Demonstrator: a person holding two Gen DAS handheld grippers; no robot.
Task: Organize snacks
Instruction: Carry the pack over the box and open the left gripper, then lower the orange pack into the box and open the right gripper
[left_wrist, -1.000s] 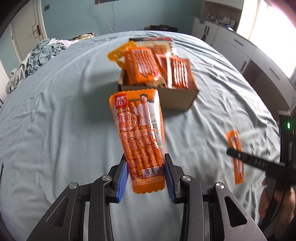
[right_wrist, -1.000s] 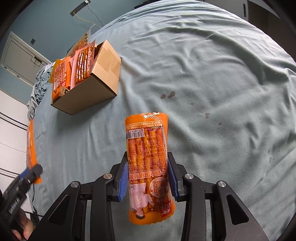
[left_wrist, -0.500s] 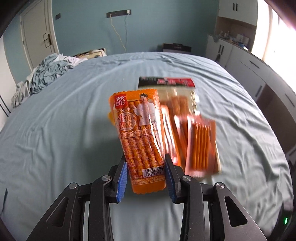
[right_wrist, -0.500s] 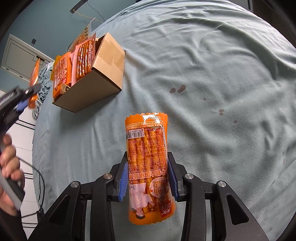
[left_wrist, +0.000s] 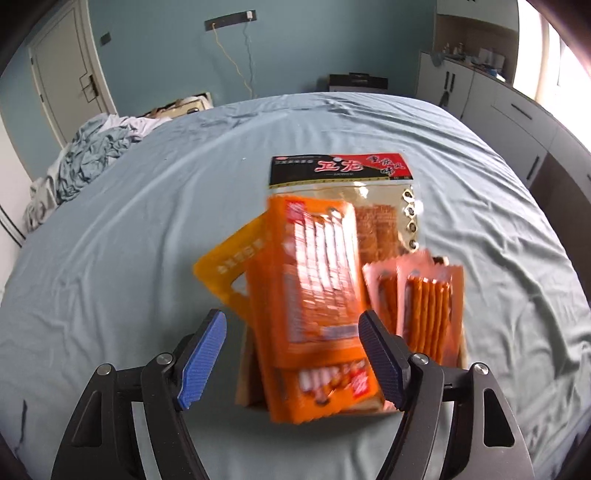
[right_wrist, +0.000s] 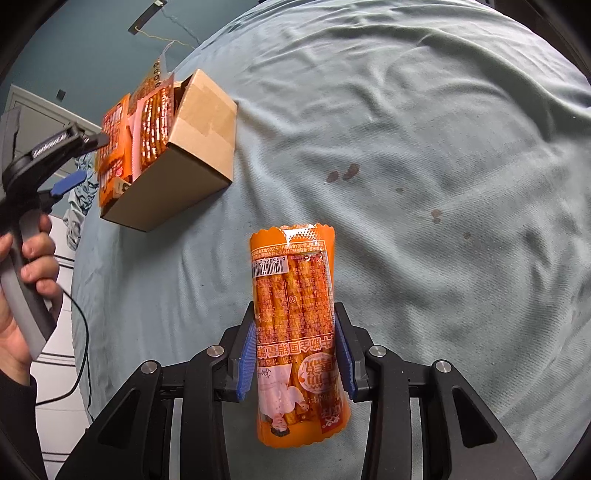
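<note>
My left gripper (left_wrist: 291, 354) is open just above a cardboard box (right_wrist: 184, 173) on the blue bed. An orange snack packet (left_wrist: 317, 310), blurred, lies between its jaws, on top of the other packets in the box. A tall black-topped packet (left_wrist: 340, 173) and pink stick packets (left_wrist: 428, 306) stand in the box behind and to the right. My right gripper (right_wrist: 295, 350) is shut on another orange snack packet (right_wrist: 295, 325) and holds it above the sheet, right of the box. The left gripper also shows in the right wrist view (right_wrist: 79, 158), at the box's left side.
The bed sheet (right_wrist: 424, 147) has a few dark stains to the right of the box. A heap of crumpled bedding (left_wrist: 85, 162) lies at the bed's far left. White cabinets (left_wrist: 517, 110) stand along the right wall, a door (left_wrist: 66, 74) at far left.
My left gripper moved over the box, opened and let go of its orange packet, which now lies in the box. My right gripper still holds its packet, nearly unmoved.
</note>
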